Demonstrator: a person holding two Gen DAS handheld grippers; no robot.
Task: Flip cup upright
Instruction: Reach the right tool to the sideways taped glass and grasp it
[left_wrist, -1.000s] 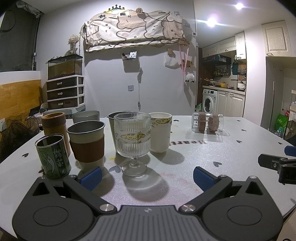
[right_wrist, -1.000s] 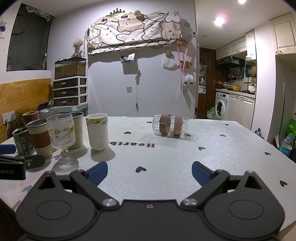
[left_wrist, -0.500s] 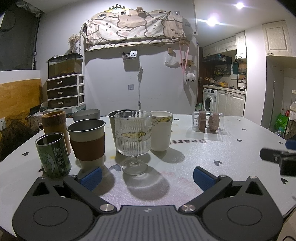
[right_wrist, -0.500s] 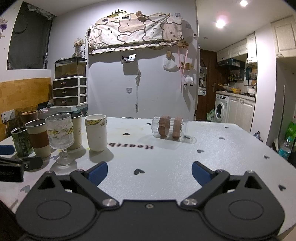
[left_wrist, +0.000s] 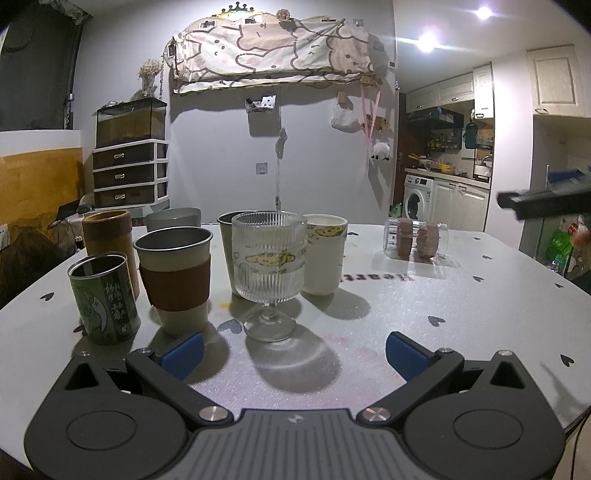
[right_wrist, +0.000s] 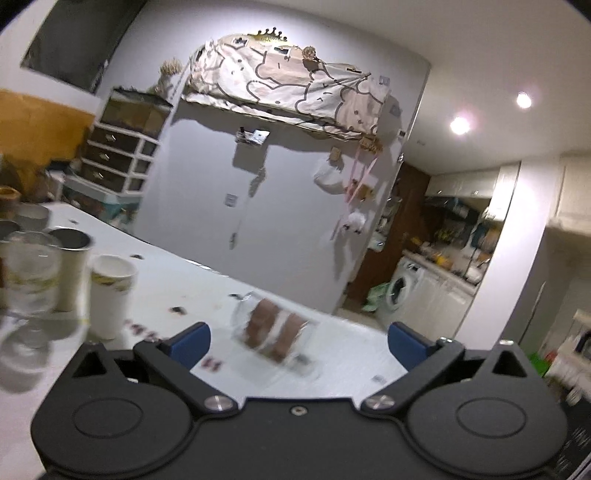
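A clear glass cup with two brown bands (left_wrist: 415, 240) lies on its side on the white table (left_wrist: 461, 317), far right of the upright cups. In the right wrist view the cup (right_wrist: 275, 338) is blurred and sits ahead, between the open fingers. My right gripper (right_wrist: 298, 341) is open, empty, tilted and raised above the table; one of its fingers (left_wrist: 543, 197) shows at the right edge of the left wrist view. My left gripper (left_wrist: 293, 354) is open and empty, low over the table in front of a ribbed stemmed glass (left_wrist: 269, 273).
Several upright cups stand at the left: a green tin (left_wrist: 103, 297), a metal cup with brown sleeve (left_wrist: 175, 278), a brown tumbler (left_wrist: 107, 230), a white cup (left_wrist: 323, 254). In the right wrist view the white cup (right_wrist: 110, 295) stands left of the lying cup.
My right gripper has lifted, tilted and moved toward the lying cup, which now sits closer between its fingers. The left gripper has not moved.
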